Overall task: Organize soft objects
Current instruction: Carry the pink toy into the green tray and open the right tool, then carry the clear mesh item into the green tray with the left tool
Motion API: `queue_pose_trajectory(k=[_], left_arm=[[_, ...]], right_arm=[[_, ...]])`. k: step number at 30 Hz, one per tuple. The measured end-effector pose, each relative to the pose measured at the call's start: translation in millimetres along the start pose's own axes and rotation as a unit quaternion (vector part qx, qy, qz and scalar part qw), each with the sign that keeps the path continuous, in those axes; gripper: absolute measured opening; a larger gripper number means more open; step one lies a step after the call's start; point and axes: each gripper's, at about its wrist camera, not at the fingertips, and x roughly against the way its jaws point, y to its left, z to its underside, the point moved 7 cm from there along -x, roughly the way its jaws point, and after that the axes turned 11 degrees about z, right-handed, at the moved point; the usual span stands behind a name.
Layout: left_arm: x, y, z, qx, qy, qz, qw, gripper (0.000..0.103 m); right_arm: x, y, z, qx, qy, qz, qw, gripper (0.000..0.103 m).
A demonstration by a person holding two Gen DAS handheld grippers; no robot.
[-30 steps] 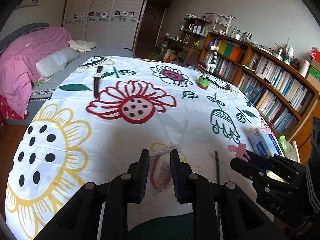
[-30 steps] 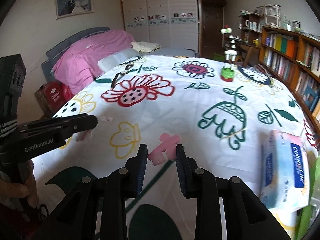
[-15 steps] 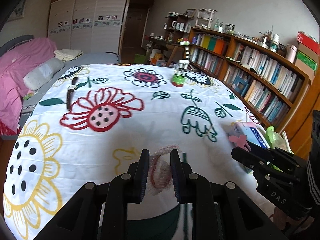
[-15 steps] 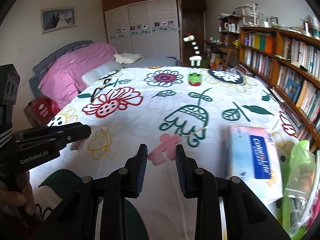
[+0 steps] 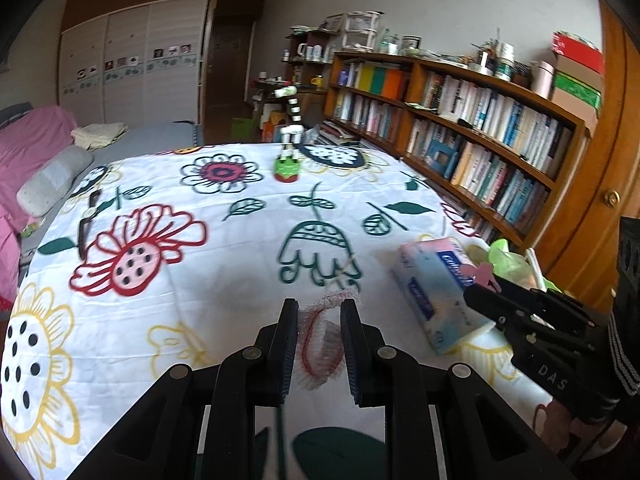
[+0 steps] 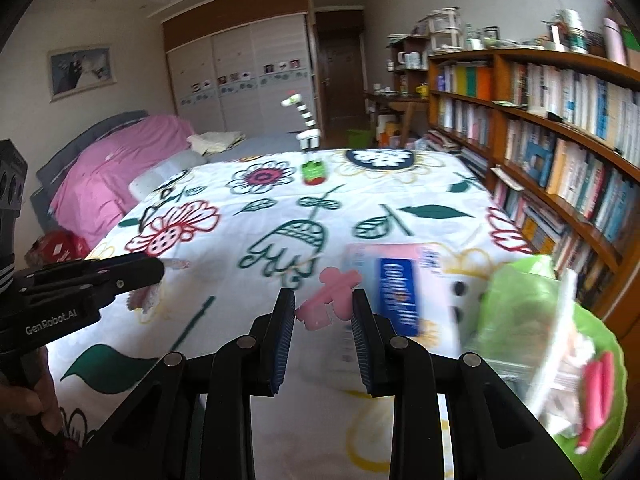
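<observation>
My left gripper [image 5: 319, 309] is shut on a clear frilly cap with a red elastic edge [image 5: 320, 350], held above the flowered bedspread [image 5: 224, 280]. My right gripper [image 6: 323, 299] is shut on a small pink soft piece [image 6: 340, 280], held over a blue and pink tissue pack [image 6: 400, 292]. In the left wrist view the right gripper [image 5: 478, 292] is low at the right, with the pink piece [image 5: 483, 271] at its tip. In the right wrist view the left gripper [image 6: 158, 270] is at the left edge, the cap [image 6: 144, 300] hanging under it.
A green bag [image 6: 540, 320] with pink and white items lies at the bed's right corner beside the tissue pack [image 5: 436, 288]. A striped toy on a green base [image 5: 289, 148] stands far back. A watch [image 5: 86, 220] lies left. Bookshelves [image 5: 480, 140] line the right wall.
Both grippers have moved to the right across the bed and risen a little, each still holding its item. The tissue pack and green bag now lie close in front of the right gripper.
</observation>
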Motion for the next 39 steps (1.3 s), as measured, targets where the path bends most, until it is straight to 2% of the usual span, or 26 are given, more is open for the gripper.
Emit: queue_pose_trajectory(k=[12, 17, 24, 26, 27, 28, 30, 32, 33, 39], left_arm=[[-18.1, -50.3, -7.5, -0.042, 0.011, 0.032, 0.9985, 0.023], [-23.5, -66.4, -8.9, -0.057, 0.017, 0.043, 0.9973, 0.023], [-11.9, -50.6, -8.0, -0.048, 0.013, 0.018, 0.9986, 0.023], [-9.4, -40.6, -4.2, -0.039, 0.017, 0.009, 0.9991, 0.023], [-8.2, -37.6, -2.8, -0.036, 0.018, 0.006, 0.9992, 0.026], [-6.5, -32.6, -0.1, -0.031, 0.019, 0.001, 0.9993, 0.029], [-2.5, -23.8, 6.1, -0.022, 0.022, -0.007, 0.9995, 0.044], [0.7, -15.3, 12.0, -0.015, 0.024, -0.016, 0.9995, 0.055], [1.9, -12.4, 14.9, -0.013, 0.025, -0.02, 0.9994, 0.059], [9.8, 6.8, 30.9, 0.004, 0.029, -0.036, 0.9989, 0.061]], right_arm=[[24.6, -91.6, 12.0, -0.058, -0.006, 0.069, 0.996, 0.03], [36.8, -115.1, 18.3, -0.077, -0.011, 0.081, 0.994, 0.03], [41.2, -136.7, 33.7, -0.095, -0.003, 0.101, 0.99, 0.03], [38.9, -140.4, 36.7, -0.098, 0.003, 0.104, 0.99, 0.033], [37.2, -141.4, 38.1, -0.097, 0.007, 0.108, 0.989, 0.033], [35.9, -142.7, 40.6, -0.096, 0.011, 0.112, 0.989, 0.04], [34.2, -145.9, 44.6, -0.102, 0.017, 0.116, 0.988, 0.047], [32.8, -146.9, 48.0, -0.102, 0.023, 0.119, 0.987, 0.063], [33.0, -146.8, 48.8, -0.103, 0.023, 0.121, 0.987, 0.065], [39.6, -148.6, 49.2, -0.109, 0.008, 0.136, 0.985, 0.065]])
